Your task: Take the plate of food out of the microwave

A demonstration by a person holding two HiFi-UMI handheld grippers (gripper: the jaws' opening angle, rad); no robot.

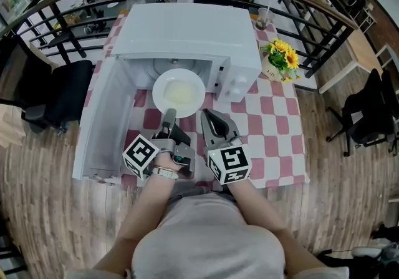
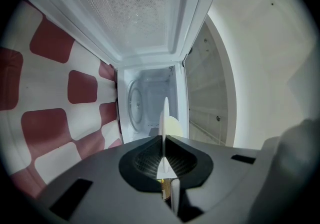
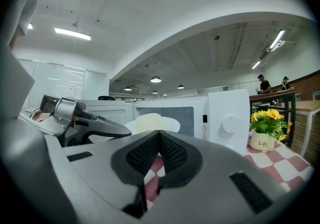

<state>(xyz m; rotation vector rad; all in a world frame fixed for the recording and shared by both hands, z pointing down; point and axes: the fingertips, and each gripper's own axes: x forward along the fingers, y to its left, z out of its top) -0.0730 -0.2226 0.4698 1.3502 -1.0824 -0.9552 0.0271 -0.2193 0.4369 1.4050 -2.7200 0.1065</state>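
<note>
Plate of food, a round white dish holding something pale yellow, sits at the open mouth of the boxy white microwave, and its near part seems to be over the red-and-white checked worktop. The left gripper has its fingers pinched narrow on the near rim, which its own view shows edge-on between them. The right gripper waits just beside it, fingers closed on nothing.

One thin rim pinch carries the whole plate, so its far side may sag and the food slide off. The smooth rim could also slip out of the grip. A low or skewed pull might catch the cavity's sill or the open door on the left.
</note>
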